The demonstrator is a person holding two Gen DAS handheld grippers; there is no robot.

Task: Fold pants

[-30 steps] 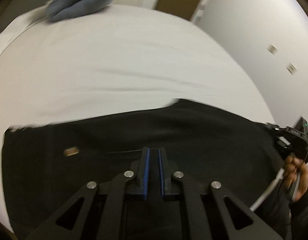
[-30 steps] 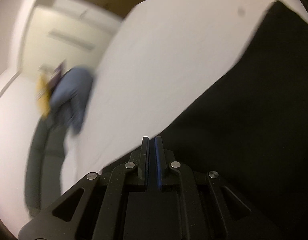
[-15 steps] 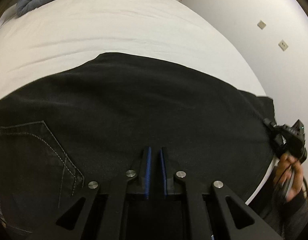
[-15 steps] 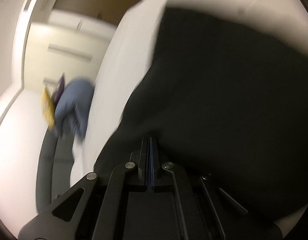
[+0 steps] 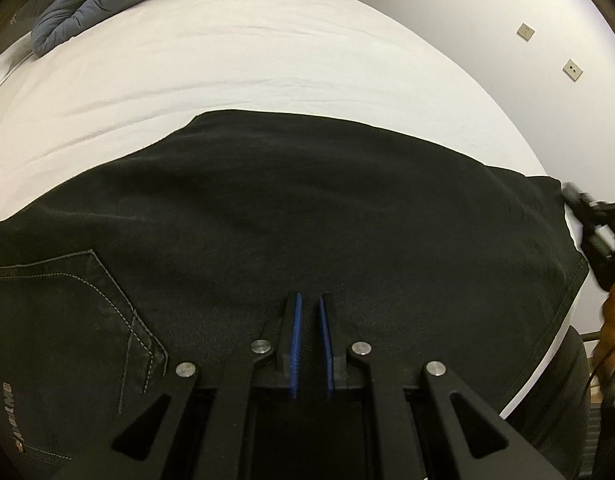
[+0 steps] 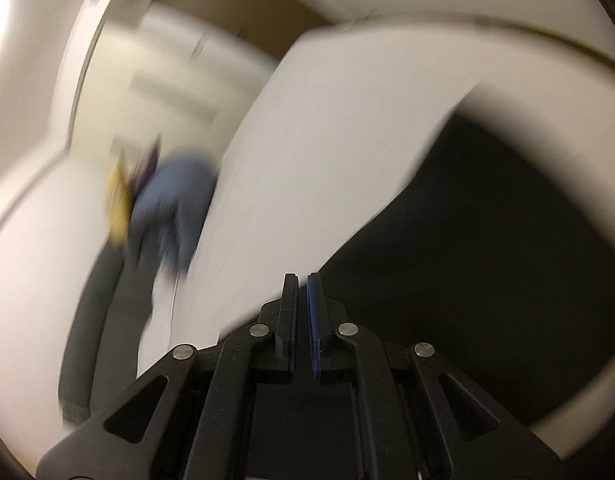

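Black jeans (image 5: pixel 291 216) lie flat across the near part of a white bed (image 5: pixel 267 60), back pocket (image 5: pixel 87 312) at the left, leg hem at the right edge. My left gripper (image 5: pixel 309 300) hovers just above the middle of the jeans, its jaws a narrow gap apart with nothing between them. My right gripper (image 6: pixel 302 280) is also slightly parted and empty, over the edge of the jeans (image 6: pixel 487 260); its view is blurred by motion. It also shows in the left wrist view (image 5: pixel 599 236), beside the hem.
A blue-grey quilted garment (image 5: pixel 87 0) lies at the bed's far left corner; it also shows in the right wrist view (image 6: pixel 171 216) with something yellow beside it. A white wall with sockets (image 5: pixel 527 32) runs along the right. A dark floor strip (image 6: pixel 99 320) lies beside the bed.
The jeans have been laid down flat. My left gripper's jaws have parted a little and it has drawn back. My right gripper has let go of the cloth and swings away fast.
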